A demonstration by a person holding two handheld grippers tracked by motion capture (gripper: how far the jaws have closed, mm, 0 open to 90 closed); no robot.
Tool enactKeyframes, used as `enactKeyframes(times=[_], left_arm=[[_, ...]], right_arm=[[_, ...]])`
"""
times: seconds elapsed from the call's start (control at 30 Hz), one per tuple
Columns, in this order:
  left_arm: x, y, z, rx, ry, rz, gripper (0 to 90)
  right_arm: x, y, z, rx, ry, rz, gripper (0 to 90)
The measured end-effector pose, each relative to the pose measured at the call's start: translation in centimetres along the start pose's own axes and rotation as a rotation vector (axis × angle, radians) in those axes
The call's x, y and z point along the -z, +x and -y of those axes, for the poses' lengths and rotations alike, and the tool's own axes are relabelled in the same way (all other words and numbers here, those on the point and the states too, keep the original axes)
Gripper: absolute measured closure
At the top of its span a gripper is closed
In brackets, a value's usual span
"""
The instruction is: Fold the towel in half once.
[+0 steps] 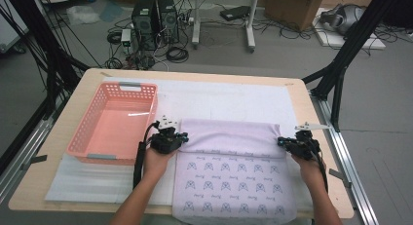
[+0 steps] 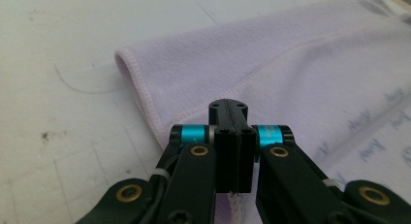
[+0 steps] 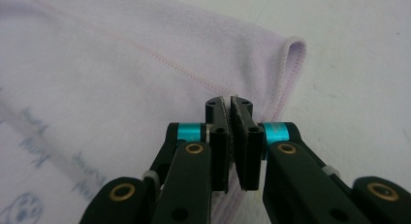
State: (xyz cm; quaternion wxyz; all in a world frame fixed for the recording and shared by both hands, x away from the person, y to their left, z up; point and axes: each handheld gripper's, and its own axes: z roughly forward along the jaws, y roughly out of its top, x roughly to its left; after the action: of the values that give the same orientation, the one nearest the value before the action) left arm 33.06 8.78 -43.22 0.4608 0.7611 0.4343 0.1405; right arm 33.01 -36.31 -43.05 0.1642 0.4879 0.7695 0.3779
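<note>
A lilac towel (image 1: pixel 234 183) with a small printed pattern lies on the white mat, and its far part is folded back toward me as a plain band (image 1: pixel 229 135). My left gripper (image 1: pixel 182 137) is at the towel's left edge, with its jaws pressed together on the hem (image 2: pixel 228 107). The fold's rounded corner (image 2: pixel 127 64) lies just ahead of it. My right gripper (image 1: pixel 281 142) is at the right edge, and its jaws (image 3: pixel 230 104) pinch a thin layer of the towel (image 3: pixel 121 69). Both hands hold the folded flap low over the table.
An empty pink plastic basket (image 1: pixel 122 86) stands to the left of the towel, close to my left hand. A white mat (image 1: pixel 219 96) covers the wooden table (image 1: pixel 302 103). Black frame posts, cables and computers stand beyond the table's far edge.
</note>
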Motion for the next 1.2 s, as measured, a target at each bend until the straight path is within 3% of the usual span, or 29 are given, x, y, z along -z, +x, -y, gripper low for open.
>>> enactKeyframes(times=[0.17,0.37,0.7,0.93,1.03,1.07,1.13,1.2], left_arm=[[1.7,-1.0,0.9,-0.006,-0.046,0.036,89.7],[3.6,-1.3,2.5,-0.006,-0.075,0.049,89.7],[6.4,-2.4,5.5,-0.02,-0.105,0.098,89.7],[7.7,-3.5,6.3,-0.033,-0.129,0.103,89.8],[7.9,-3.9,6.6,-0.055,-0.124,0.076,89.7],[7.8,-4.0,6.6,-0.066,-0.127,0.053,88.6],[7.5,-4.0,6.6,-0.06,-0.129,0.027,64.3],[7.1,-3.8,6.2,-0.052,-0.138,0.015,54.8]], right_arm=[[2.2,0.9,1.6,0.021,-0.058,-0.022,86.0],[4.5,2.0,3.4,0.047,-0.105,-0.043,85.9],[6.6,3.9,5.4,0.075,-0.106,-0.066,85.8],[7.7,4.3,6.5,0.075,-0.111,-0.066,85.8],[7.7,4.4,7.0,0.065,-0.099,-0.075,85.8],[7.6,4.4,7.1,0.069,-0.093,-0.075,85.6],[7.4,4.5,7.3,0.071,-0.092,-0.077,85.3],[7.3,4.5,7.3,0.063,-0.099,-0.081,85.2]])
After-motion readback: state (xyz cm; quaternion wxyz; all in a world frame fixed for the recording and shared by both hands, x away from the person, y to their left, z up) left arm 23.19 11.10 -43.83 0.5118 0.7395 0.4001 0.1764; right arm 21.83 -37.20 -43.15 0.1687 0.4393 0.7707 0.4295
